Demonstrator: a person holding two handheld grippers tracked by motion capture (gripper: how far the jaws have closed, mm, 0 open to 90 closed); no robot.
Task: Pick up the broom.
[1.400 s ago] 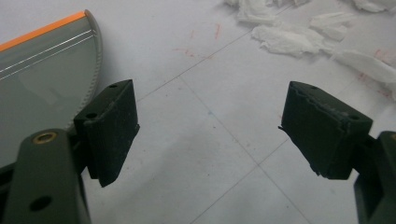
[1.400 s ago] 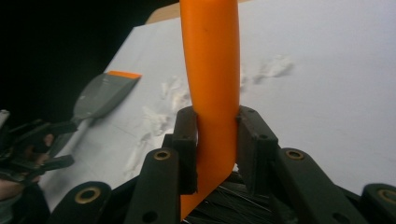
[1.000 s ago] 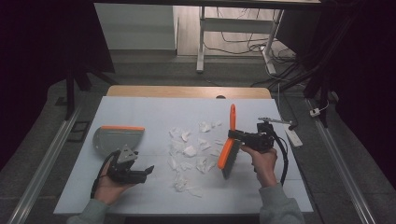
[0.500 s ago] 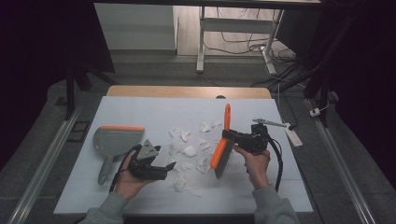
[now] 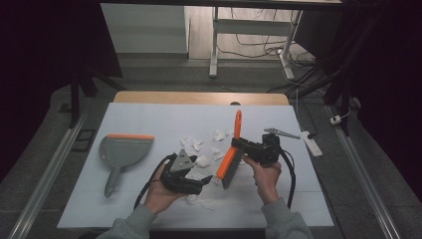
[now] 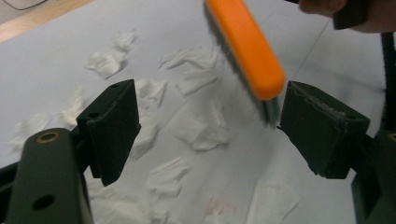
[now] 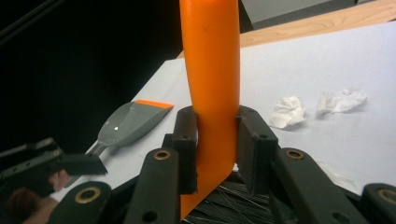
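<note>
Orange brush [image 5: 230,158] is pinched at its handle by the right tool [image 5: 249,148] in the high view, handle tip pointing away from the person and bristle head tilted down toward the worktop [image 5: 149,119]. The left tool [image 5: 191,181] sits just beside the brush head, on its left, jaws spread. White paper scraps [image 5: 201,160] lie between and beyond the two tools. A grey dustpan [image 5: 121,152] with an orange edge lies well to the left of the left tool.

Left gripper view: the jaws stand wide apart and hold nothing. The brush [image 6: 245,46] hangs ahead of them, its end next to the right-hand jaw. Scraps [image 6: 198,126] cover the worktop [image 6: 42,70] under and beyond the jaws.

Right gripper view: both jaws press on the brush handle [image 7: 212,70], which rises upright between them; bristles show below. The dustpan [image 7: 133,122] lies far left, scraps [image 7: 287,111] to the right.
</note>
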